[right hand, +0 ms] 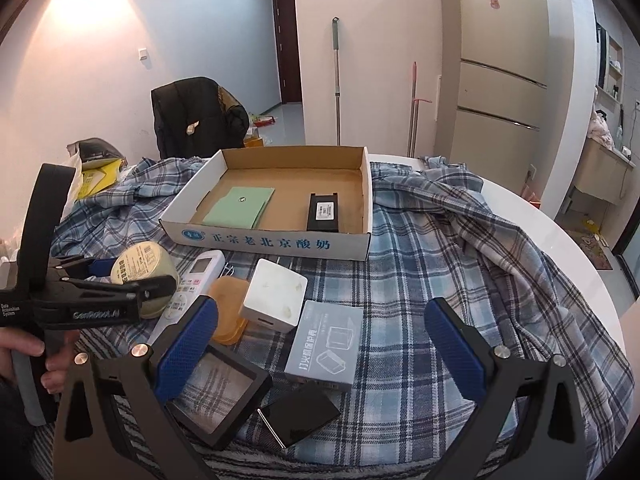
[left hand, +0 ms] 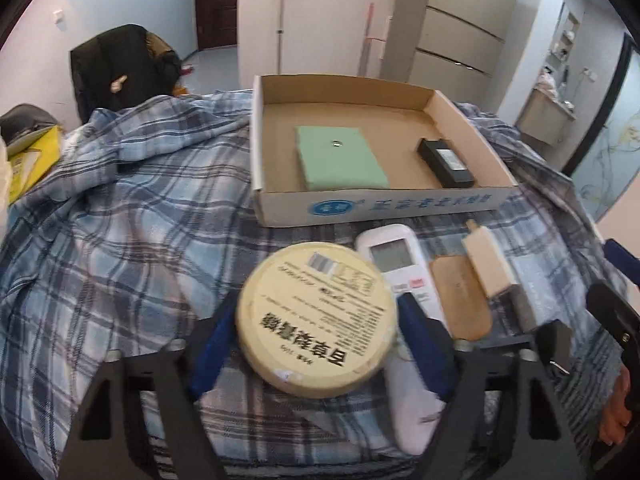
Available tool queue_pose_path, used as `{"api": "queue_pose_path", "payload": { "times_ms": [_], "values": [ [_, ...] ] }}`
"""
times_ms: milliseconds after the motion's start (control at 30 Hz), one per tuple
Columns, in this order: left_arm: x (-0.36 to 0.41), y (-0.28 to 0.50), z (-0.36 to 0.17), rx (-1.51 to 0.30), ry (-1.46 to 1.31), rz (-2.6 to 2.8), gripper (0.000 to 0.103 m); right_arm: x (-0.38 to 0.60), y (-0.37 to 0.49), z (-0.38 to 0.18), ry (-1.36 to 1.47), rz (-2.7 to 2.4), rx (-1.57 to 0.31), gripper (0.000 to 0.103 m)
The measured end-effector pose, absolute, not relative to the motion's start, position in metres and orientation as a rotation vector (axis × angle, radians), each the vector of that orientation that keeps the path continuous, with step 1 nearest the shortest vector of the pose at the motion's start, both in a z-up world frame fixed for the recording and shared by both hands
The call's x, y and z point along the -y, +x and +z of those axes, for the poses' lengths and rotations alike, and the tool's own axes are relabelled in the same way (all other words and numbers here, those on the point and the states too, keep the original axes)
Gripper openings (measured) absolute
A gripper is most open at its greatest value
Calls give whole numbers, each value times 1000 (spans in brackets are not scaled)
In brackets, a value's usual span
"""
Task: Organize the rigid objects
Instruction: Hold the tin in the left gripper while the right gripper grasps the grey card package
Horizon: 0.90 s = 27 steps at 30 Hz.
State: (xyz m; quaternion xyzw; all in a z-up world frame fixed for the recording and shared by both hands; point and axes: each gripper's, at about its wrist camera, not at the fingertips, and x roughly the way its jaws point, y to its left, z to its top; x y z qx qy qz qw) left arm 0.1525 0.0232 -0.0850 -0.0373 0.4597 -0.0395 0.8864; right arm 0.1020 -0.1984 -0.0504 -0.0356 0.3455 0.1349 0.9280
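Ahead of me sits the cardboard tray (left hand: 380, 208), straight forward and slightly right of my left gripper (left hand: 316, 332), green pad (left hand: 340, 156) and black box (left hand: 446, 162) already inside. I'm clamping the round yellow tin (left hand: 316, 320) flat between the blue pads, label up, over the plaid cloth (left hand: 120, 220). My right gripper (right hand: 320, 344) hangs spread wide and empty above the loose grey box (right hand: 326, 344). Left is nearer the tray's open floor.
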Motion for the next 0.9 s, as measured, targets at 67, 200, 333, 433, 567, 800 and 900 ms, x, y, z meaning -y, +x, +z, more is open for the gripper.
{"api": "queue_pose_path", "payload": {
  "times_ms": [67, 200, 333, 433, 567, 800, 900],
  "values": [
    [-25, 152, -85, -953, -86, -86, 77, 198, 102, -52, -76, 277, -715, 103],
    [-24, 156, -90, -983, -80, -93, 77, 199, 103, -53, -72, 272, -721, 103],
    [-26, 156, -93, -981, -106, -111, 77, 200, 104, -53, -71, 267, -728, 103],
    [-24, 155, -93, -975, -94, -106, 77, 200, 104, -53, -72, 264, -726, 103],
    [-25, 154, -93, -972, -106, -108, 77, 204, 104, -51, -61, 249, -720, 103],
    [-29, 149, -89, -949, -90, -38, 77, 224, 110, -45, 14, 192, -734, 103],
    [-37, 139, -79, -896, -65, 12, 77, 233, 117, -50, 56, 173, -765, 103]
  ]
}}
